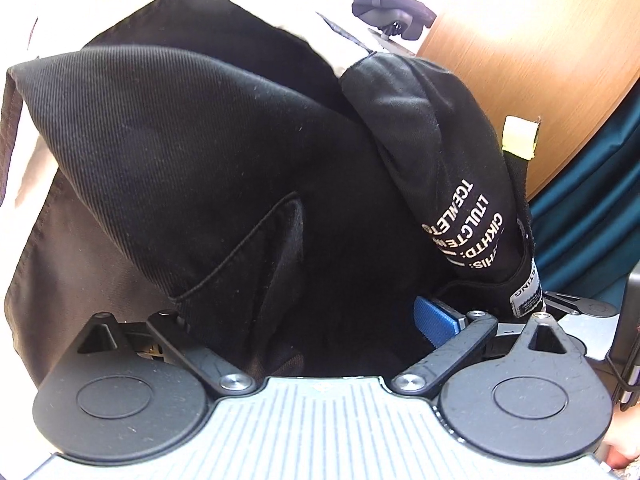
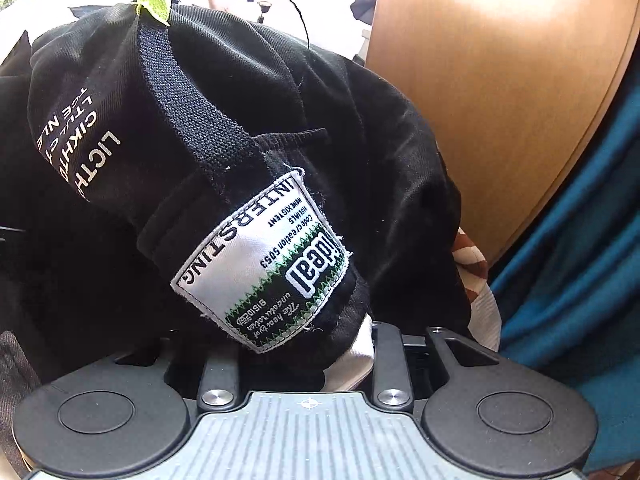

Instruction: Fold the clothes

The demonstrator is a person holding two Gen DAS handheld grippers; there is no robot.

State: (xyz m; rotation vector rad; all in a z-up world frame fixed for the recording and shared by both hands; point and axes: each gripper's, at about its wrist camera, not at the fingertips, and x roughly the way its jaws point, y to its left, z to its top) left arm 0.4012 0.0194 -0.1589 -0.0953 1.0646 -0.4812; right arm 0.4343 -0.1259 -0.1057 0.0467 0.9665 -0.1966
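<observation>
A black garment (image 1: 180, 152) with white lettering (image 1: 468, 232) lies bunched up across the left wrist view. My left gripper (image 1: 312, 320) stands wide open beneath it. One blue pad (image 1: 436, 320) shows; the other finger is hidden under the cloth, and no pad presses on it. In the right wrist view the same garment (image 2: 360, 128) shows a black strap, a yellow tag (image 2: 154, 0) and a white sewn label (image 2: 264, 264). My right gripper (image 2: 308, 344) has its jaws close together on the cloth just below that label, fingertips covered by fabric.
A wooden tabletop (image 1: 520, 60) runs along the right side. Teal fabric (image 2: 580, 220) lies beyond its edge. A pale cloth (image 1: 24, 152) sits under the garment, and a brown-and-white patterned piece (image 2: 472, 256) peeks out. A dark device (image 1: 388, 12) stands at the back.
</observation>
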